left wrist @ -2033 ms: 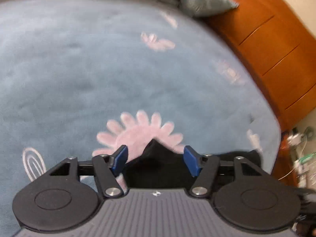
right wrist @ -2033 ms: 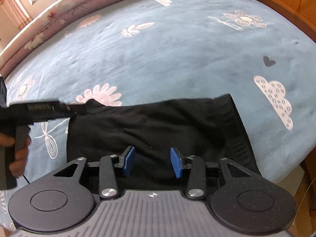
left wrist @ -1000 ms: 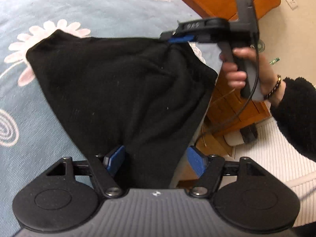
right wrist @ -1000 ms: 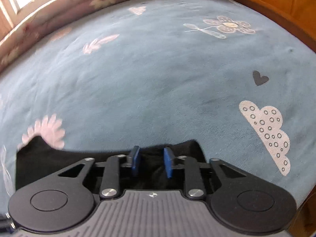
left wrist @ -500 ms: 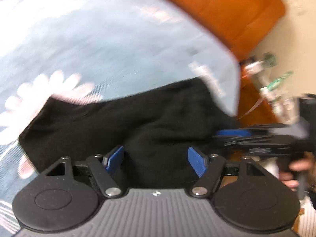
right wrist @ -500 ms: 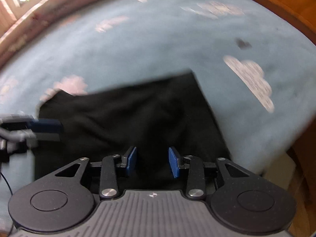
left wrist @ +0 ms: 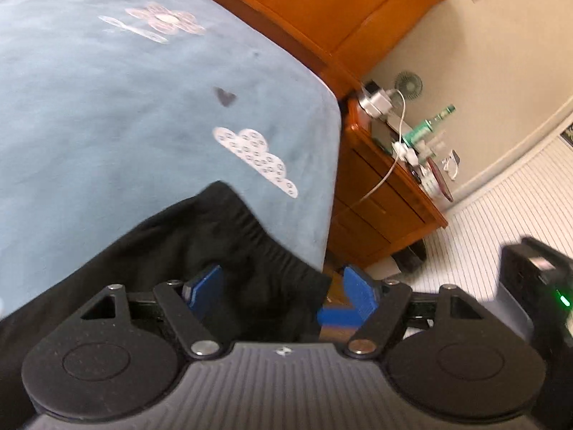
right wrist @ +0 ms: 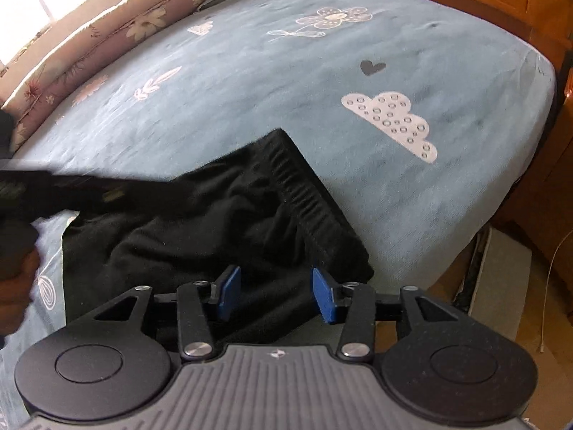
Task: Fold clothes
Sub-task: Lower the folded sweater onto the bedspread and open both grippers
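Left gripper, with blue fingers wide apart and opening a bit more. Soft black cloth garment with a ribbed stretchy band lying under and between those fingers, not pinched. Past the right finger, only the bed edge and floor.

Right gripper, blue fingers also spreading apart now. Same black garment under and between them, loose, nothing squeezing it. Ribbed band running away from the right finger to a sharp corner far ahead of the fingertips. To the left of the fingers, the other gripper stretched over the garment, held by a hand.

Looks like a letting-go step: one fold likely just laid down, garment bunched and lumpy in the middle, not flat yet. Next move probably calls for picking a fresh edge, maybe the band side or the far left side, pinching it cleanly, and bringing it across. Smoothing the lumps first could help.

Garment sitting close to the near edge of the blue bed sheet with white clouds and flowers, right by the corner of the bed. Little room to the right of the fingers: drop-off to the floor, then an orange wooden bedside cabinet covered with small things and a white cable. Lots of open bed ahead of the fingers and to their left. Safer to pull or fold that way, away from the edge, so nothing slides off.
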